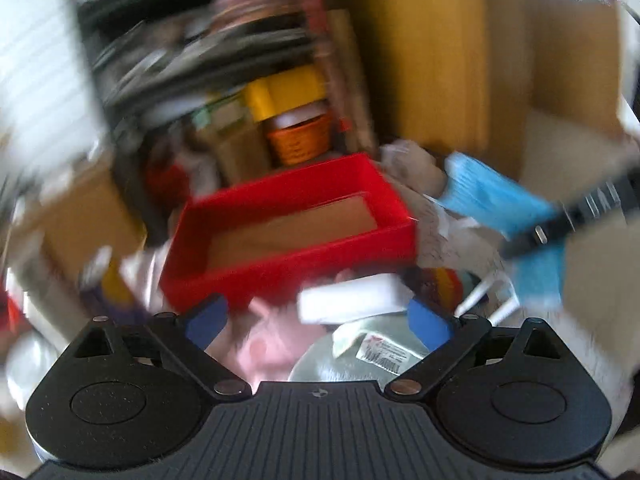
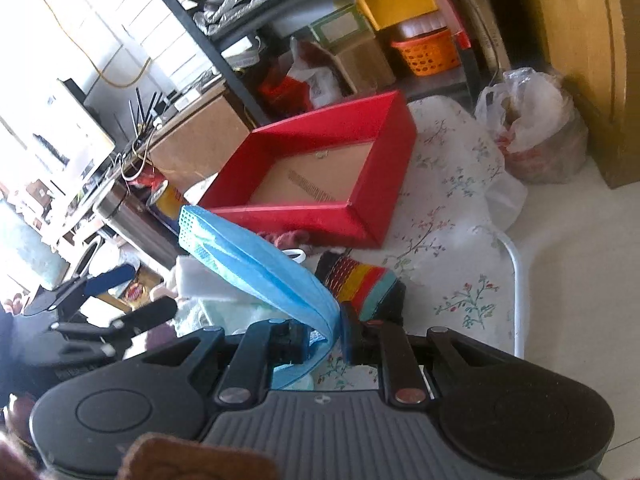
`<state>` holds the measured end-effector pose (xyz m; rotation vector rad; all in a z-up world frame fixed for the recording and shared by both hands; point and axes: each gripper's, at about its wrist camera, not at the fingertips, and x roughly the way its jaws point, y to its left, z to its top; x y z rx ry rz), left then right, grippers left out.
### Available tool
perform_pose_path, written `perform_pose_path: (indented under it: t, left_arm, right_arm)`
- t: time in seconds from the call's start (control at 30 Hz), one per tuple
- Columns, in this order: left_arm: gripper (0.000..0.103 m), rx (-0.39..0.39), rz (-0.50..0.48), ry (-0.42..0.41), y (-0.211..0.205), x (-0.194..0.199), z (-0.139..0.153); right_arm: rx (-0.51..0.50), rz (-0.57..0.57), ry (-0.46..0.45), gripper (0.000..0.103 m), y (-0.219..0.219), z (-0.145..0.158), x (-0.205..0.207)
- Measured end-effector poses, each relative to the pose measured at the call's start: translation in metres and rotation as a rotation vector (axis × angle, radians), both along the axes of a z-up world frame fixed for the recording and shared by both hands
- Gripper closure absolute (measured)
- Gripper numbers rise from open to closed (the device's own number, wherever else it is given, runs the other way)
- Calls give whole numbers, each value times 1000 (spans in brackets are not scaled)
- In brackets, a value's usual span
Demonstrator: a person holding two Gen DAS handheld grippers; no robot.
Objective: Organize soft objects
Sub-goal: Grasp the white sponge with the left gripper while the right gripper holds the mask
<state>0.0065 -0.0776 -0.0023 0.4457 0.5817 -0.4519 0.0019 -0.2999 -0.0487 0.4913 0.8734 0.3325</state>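
While the right gripper (image 2: pixel 326 338) is clamping shut on the blue cloth (image 2: pixel 256 264), we are noting how the fabric is behaving: it is folding limply and arching up toward ten o'clock from the jaws, so we are judging it light, thin and floppy, with nothing fragile about it. The pinch is sitting at one end of the strip, which is leaving the long free end to swing; taking hold nearer the middle would probably be steadier.

Just beyond the jaws, at one o'clock, a striped knitted piece (image 2: pixel 366 280) is lying on the flowered tablecloth (image 2: pixel 452 200), and at ten o'clock a white foam block (image 2: pixel 200 276) is resting among other soft items. These are looking equally light and squashable.

Farther out at twelve o'clock, the red box (image 2: pixel 316 172) is standing empty, its cardboard floor bare; we are reading it as the likely destination.

At nine o'clock the left gripper (image 2: pixel 120 292) is hanging with its fingers spread wide and nothing between them; its own view is heavily blurred, showing the white block (image 1: pixel 352 298) just ahead of the fingertips.
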Motion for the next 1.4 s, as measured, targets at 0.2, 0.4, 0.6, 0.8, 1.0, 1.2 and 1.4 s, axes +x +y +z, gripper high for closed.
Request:
perform_pose_path:
  t: [0.2,0.4,0.6,0.8,1.0,1.2,1.4]
  left_arm:
    - [11,159,-158,-38,-17,10,-13]
    - [36,52,-133,101,-26,38,-29]
    - [62,32,-104,186,-18,41,-36]
    - [72,-4,-67,195,-7,34,-26]
    - [70,-37,-55,211,5,30,-16]
    - [42,80,-10,188,0,36,-29]
    - [50,-2,22,218,6,50,-24]
  right_arm:
    - [19,-8,12,103,-4,-2,4]
    - [18,-12,17,103,-4,-3,7]
    - [27,-23,20,103,-7,-3,7]
    - [37,-13,12,103,-4,0,7]
    - [40,6,7,103,2,2,8]
    - [41,16,3,103,8,4,9]
    - [43,22,5,103,11,3,10]
